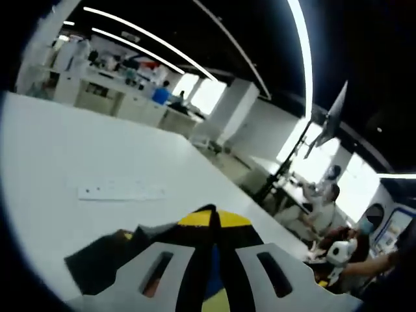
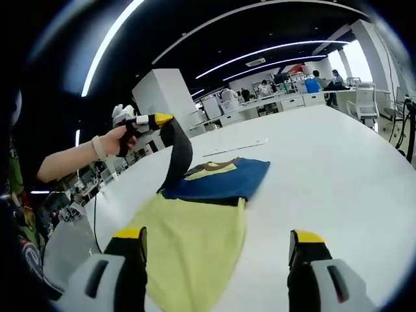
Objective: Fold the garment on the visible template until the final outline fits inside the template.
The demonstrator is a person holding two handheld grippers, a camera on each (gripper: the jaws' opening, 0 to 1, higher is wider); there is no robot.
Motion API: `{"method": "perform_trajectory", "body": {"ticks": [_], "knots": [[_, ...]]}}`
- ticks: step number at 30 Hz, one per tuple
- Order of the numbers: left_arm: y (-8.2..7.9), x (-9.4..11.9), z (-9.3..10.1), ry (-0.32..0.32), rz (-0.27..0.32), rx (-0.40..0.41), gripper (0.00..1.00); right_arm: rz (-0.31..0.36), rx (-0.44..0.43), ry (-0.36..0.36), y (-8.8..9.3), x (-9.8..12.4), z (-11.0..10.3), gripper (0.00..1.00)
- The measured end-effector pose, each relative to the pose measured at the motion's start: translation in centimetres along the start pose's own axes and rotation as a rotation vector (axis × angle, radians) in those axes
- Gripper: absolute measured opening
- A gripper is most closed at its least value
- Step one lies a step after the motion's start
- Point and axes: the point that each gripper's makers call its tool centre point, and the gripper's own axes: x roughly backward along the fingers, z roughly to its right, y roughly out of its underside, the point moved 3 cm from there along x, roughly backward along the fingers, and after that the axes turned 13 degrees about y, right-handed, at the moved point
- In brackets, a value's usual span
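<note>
The garment lies on the white table: a yellow part nearest me, a blue part with a yellow print behind it. A black strip of it is pulled up off the table by my left gripper, which a hand holds at the upper left. In the left gripper view that gripper is shut on black and yellow cloth. My right gripper is open, its yellow-tipped fingers wide apart above the near yellow part, holding nothing.
A thin white strip lies on the table beyond the garment, also seen as a strip ahead of the left jaws. Seated people and a monitor on a stand are past the table's edge. Desks and a chair stand behind.
</note>
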Motion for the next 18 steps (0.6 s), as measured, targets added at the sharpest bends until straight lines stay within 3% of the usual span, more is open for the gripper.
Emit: {"method": "perform_trajectory", "body": {"ticks": [7,12,14,18], "knots": [[3.9,-4.5,1.3,0.061,-0.065,0.046,0.0,-0.008,-0.007,0.015,0.1,0.1,0.7,0.9],[7.8,-7.3,1.4,0.082,-0.136,0.083,0.0,-0.013,-0.013,0.025,0.4,0.2,1.2,0.9],[9.6,-7.9,1.2,0.075,-0.189,0.083,0.0,-0.015,-0.019,0.03,0.5,0.3,1.4,0.9],[11.5,-8.6,0.9,0.076,-0.225,0.1,0.0,-0.019,-0.029,0.038,0.8,0.5,1.6,0.9]]}}
